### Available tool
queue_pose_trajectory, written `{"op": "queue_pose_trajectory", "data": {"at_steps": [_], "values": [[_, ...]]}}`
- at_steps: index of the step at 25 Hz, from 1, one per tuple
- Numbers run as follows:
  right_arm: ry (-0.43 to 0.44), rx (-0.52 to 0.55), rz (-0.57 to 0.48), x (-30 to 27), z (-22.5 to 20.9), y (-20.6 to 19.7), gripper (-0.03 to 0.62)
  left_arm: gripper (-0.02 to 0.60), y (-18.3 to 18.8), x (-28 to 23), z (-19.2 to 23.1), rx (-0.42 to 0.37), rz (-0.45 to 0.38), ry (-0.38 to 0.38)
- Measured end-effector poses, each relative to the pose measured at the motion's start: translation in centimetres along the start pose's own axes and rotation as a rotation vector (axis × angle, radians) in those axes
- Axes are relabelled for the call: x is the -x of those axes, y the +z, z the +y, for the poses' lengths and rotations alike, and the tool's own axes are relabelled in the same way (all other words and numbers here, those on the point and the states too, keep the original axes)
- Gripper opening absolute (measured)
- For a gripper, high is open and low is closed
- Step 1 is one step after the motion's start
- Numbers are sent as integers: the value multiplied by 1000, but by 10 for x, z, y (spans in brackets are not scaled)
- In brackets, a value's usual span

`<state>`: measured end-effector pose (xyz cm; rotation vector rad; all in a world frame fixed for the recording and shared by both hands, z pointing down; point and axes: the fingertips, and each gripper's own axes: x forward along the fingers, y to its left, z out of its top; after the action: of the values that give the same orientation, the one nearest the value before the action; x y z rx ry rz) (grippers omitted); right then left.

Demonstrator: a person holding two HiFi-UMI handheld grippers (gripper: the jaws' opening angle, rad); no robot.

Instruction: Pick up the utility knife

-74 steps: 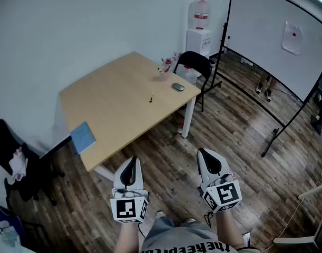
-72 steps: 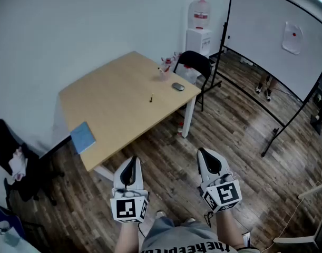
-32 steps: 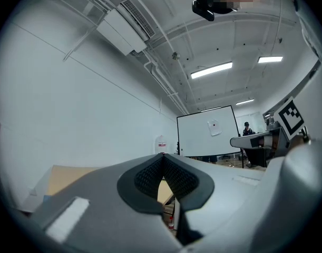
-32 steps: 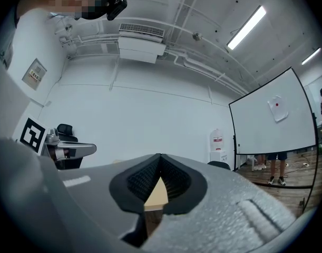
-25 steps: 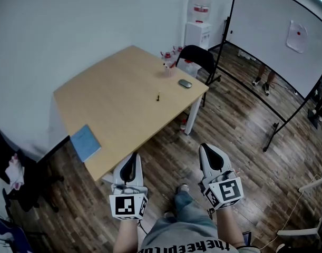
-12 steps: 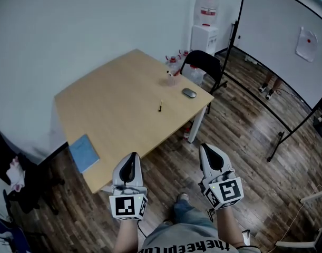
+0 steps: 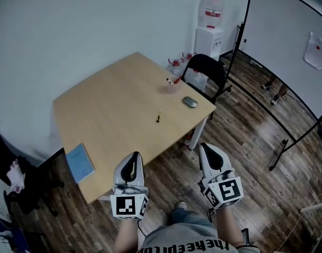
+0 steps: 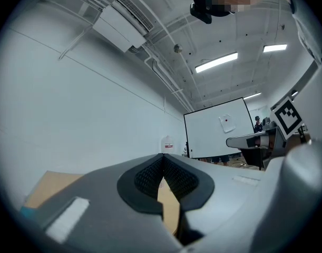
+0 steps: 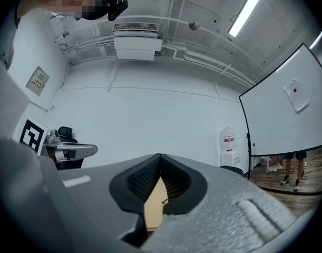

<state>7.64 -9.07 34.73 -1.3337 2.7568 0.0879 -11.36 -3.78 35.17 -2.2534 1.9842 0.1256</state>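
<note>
While lying flat near the middle of a pale rectangular wooden table, touching nothing: a slim dark-and-yellow utility knife. Beyond it, toward the far corner, an oval grey computer mouse and a pink pen cup. At the near-left edge, a thin blue notebook. Well apart from the knife, on the table's near side, grey left gripper and grey right gripper, jaws pressed together, pinching nothing

Grey left gripper and right gripper carry black-white marker cubes; grey lettered shirt.
</note>
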Motion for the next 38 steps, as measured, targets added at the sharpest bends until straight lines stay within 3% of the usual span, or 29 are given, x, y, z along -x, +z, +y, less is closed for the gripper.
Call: {"op": "queue_pose_trajectory", "data": {"at_steps": [13,23,38], "values": [[53,-20,-1,-35,-52,-7,2,20,-2,-57,-22,-5,-8,27],[81,-58,29,-61,-58,-26,2,20,-24,-78,-24,-6,56,18],[-5,-56,41,-122,-87,-30,2,20,-46,-160,15,16,99,-39]]}}
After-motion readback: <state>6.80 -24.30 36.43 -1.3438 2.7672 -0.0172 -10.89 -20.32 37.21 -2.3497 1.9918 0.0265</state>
